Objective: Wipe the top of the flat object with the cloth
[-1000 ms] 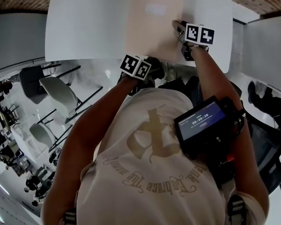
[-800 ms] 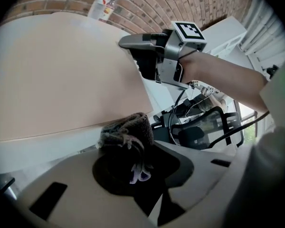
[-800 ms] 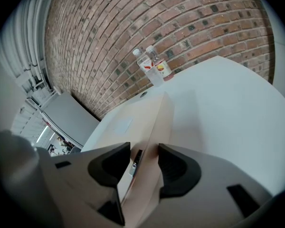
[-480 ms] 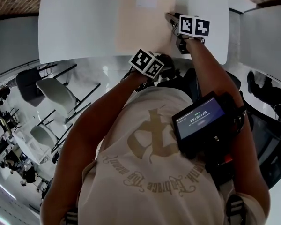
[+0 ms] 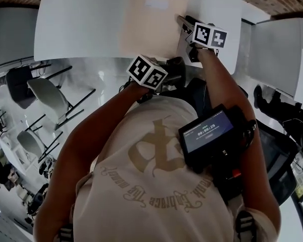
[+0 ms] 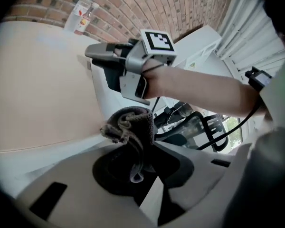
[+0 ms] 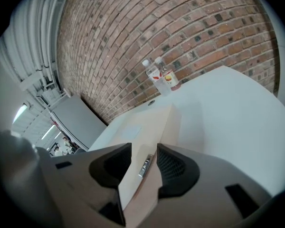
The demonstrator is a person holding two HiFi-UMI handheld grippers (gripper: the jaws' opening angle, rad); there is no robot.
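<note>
Left gripper (image 6: 133, 148) jaws are clamping the cloth (image 6: 131, 125); right gripper (image 7: 143, 159) jaws, just closing, are pinching the flat object's (image 5: 151, 24) right edge.

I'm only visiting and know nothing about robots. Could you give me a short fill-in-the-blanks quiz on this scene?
1. The left hand-held gripper is clamped on a grey ____.
2. The flat beige box lies on a ____ table.
3. Two clear plastic ____ stand by the brick wall.
Missing words: cloth; white; bottles.
</note>
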